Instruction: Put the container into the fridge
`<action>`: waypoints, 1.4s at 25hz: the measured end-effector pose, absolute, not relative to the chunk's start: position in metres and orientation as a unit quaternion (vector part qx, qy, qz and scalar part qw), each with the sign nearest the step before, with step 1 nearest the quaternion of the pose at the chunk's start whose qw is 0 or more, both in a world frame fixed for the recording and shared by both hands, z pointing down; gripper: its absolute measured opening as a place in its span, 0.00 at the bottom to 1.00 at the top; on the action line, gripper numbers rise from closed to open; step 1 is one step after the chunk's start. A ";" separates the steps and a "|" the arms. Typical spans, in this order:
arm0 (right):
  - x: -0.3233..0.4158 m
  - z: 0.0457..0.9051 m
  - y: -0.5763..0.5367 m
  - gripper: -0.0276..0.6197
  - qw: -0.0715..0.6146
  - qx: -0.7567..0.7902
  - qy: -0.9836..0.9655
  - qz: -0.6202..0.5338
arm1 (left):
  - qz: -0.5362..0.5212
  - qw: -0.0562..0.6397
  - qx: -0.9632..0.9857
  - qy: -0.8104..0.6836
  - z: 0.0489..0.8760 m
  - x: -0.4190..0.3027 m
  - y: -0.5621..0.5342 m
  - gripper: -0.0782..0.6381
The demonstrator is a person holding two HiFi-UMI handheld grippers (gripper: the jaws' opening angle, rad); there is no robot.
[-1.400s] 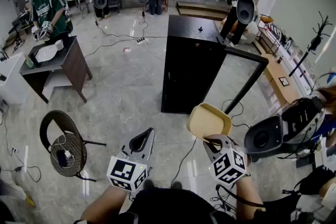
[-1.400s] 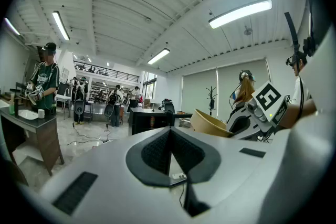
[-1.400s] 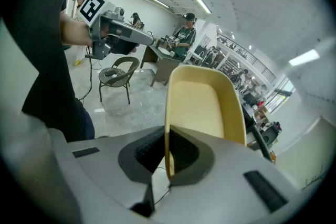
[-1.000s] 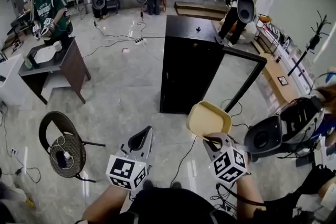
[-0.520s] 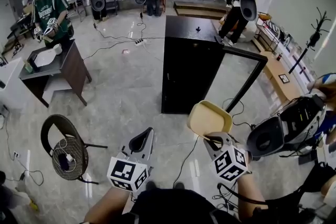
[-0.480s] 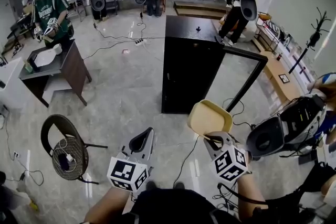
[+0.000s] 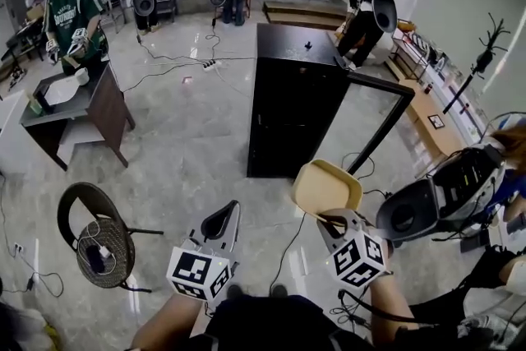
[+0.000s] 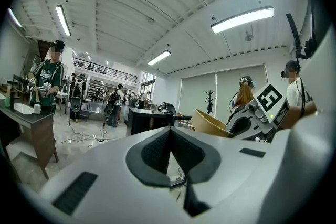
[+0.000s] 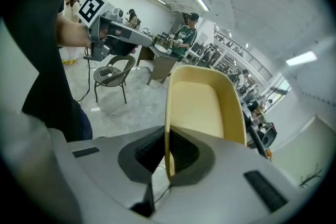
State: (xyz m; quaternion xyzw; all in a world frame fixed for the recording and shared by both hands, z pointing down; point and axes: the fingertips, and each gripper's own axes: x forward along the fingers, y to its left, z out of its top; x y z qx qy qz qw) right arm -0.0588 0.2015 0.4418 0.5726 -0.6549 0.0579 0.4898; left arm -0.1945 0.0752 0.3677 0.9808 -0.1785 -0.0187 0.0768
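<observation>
One black fridge [image 7: 296, 103] stands on the open floor, with its one door [image 7: 370, 115] swung wide. In front of the fridge are two grippers, the left gripper [image 7: 220, 219] and the right gripper [image 7: 330, 219], and one beige container [image 7: 327, 187]. Left of the fridge are one round-backed chair [image 7: 90, 230], one dark desk [image 7: 103, 99] and one person [image 7: 70, 12] in a green shirt. Behind the fridge lies one white power strip [image 7: 209, 63]. Right of the fridge stands one black coat stand [image 7: 481, 62].

Robotics lab; rigged operators [image 7: 67, 8], cabled floor [image 7: 193, 148]
</observation>
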 end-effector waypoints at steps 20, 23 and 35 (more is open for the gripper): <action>-0.086 0.444 0.174 0.07 0.486 0.593 -0.638 0.074 | -0.019 0.070 0.988 -0.135 0.370 -0.211 0.042 0.12; -0.080 0.448 0.173 0.07 0.489 0.585 -0.642 0.073 | -0.020 0.069 0.987 -0.141 0.370 -0.205 0.041 0.12; -0.024 0.437 0.141 0.07 0.481 0.574 -0.662 0.046 | -0.017 0.067 0.982 -0.174 0.368 -0.159 0.020 0.12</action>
